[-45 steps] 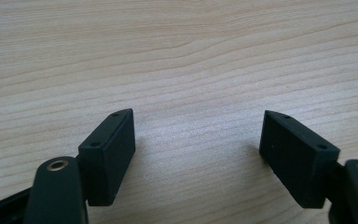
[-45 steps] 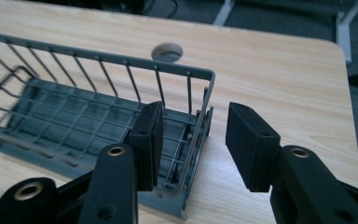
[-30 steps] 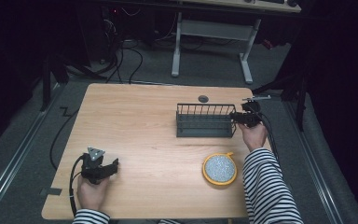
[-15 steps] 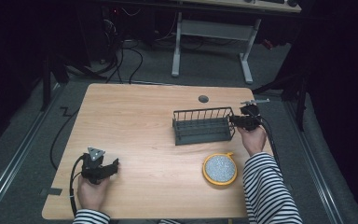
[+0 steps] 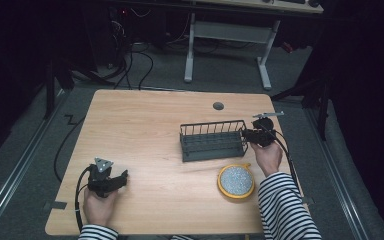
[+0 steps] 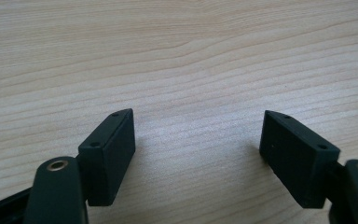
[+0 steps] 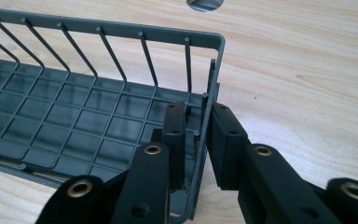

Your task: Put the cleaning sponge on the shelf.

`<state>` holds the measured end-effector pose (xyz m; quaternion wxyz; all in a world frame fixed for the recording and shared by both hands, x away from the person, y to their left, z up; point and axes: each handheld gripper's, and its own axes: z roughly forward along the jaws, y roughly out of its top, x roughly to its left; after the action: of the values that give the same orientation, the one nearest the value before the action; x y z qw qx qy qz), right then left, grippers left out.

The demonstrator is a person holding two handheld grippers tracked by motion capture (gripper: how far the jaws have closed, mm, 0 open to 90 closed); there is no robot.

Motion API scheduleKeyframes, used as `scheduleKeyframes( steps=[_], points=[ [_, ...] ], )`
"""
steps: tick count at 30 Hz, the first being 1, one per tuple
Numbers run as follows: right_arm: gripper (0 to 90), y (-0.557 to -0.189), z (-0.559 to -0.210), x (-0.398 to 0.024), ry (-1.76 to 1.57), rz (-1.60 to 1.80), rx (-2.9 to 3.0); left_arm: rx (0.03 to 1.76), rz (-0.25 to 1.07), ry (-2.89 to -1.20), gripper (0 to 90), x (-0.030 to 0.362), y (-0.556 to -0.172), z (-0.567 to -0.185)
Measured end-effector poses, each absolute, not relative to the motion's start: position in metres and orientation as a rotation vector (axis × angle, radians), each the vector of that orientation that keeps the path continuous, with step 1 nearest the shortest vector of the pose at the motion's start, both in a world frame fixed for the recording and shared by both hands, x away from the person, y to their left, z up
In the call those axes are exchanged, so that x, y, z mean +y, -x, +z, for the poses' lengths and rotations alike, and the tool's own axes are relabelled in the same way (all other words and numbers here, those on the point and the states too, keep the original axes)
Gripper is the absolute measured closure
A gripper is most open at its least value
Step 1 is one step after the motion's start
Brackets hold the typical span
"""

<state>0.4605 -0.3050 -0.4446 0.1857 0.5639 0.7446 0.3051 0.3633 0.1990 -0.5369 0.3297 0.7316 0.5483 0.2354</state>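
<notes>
A dark grey wire rack (image 5: pixel 212 141) stands empty on the wooden table (image 5: pixel 145 125), right of centre. My right gripper (image 5: pixel 245 135) is at its right end. In the right gripper view the jaws have just been closing and pinch the end wall of the rack (image 7: pixel 98 121), one pad inside and one outside, so the right gripper (image 7: pixel 198 121) is shut on it. My left gripper (image 5: pixel 122 176) rests near the table's front left corner. In the left gripper view the left gripper (image 6: pixel 198 135) is open over bare wood.
A round dish with a yellow rim (image 5: pixel 235 180) lies in front of the rack, close to the right forearm in its striped sleeve. A grey cable grommet (image 5: pixel 218 106) sits in the tabletop behind the rack. A white desk frame stands on the floor beyond.
The rack has slid toward the table's front and slightly left, with my right gripper at its end. My left gripper has stayed where it was.
</notes>
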Motion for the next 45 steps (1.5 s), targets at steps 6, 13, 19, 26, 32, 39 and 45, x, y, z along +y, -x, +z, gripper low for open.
scheduleKeyframes(
  steps=[6,13,19,26,32,39,45],
  points=[
    [76.3,-0.454,-0.443,-0.3,-1.577,0.839,2.109,1.433,0.616,-1.914,27.2,0.199,-0.363,-0.537],
    [47.7,-0.445,-0.427,-0.305,-1.565,0.946,2.053,1.434,0.616,-1.914,27.3,0.199,-0.363,-0.537],
    [44.4,-0.429,-0.413,-0.315,-1.53,0.986,2.003,1.434,0.615,-1.913,27.3,0.199,-0.363,-0.537],
    [44.4,-0.4,-0.407,-0.329,-1.489,1.051,1.969,1.434,0.614,-1.912,27.4,0.199,-0.363,-0.537],
    [44.0,-0.373,-0.42,-0.339,-1.521,1.043,2.002,1.435,0.614,-1.912,27.4,0.199,-0.363,-0.537],
    [41.6,-0.351,-0.435,-0.342,-1.543,1.049,2.012,1.434,0.607,-1.906,27.3,0.2,-0.363,-0.537],
    [42.3,-0.328,-0.455,-0.337,-1.543,1.041,2.056,1.433,0.608,-1.908,27.1,0.2,-0.363,-0.537]
  ],
)
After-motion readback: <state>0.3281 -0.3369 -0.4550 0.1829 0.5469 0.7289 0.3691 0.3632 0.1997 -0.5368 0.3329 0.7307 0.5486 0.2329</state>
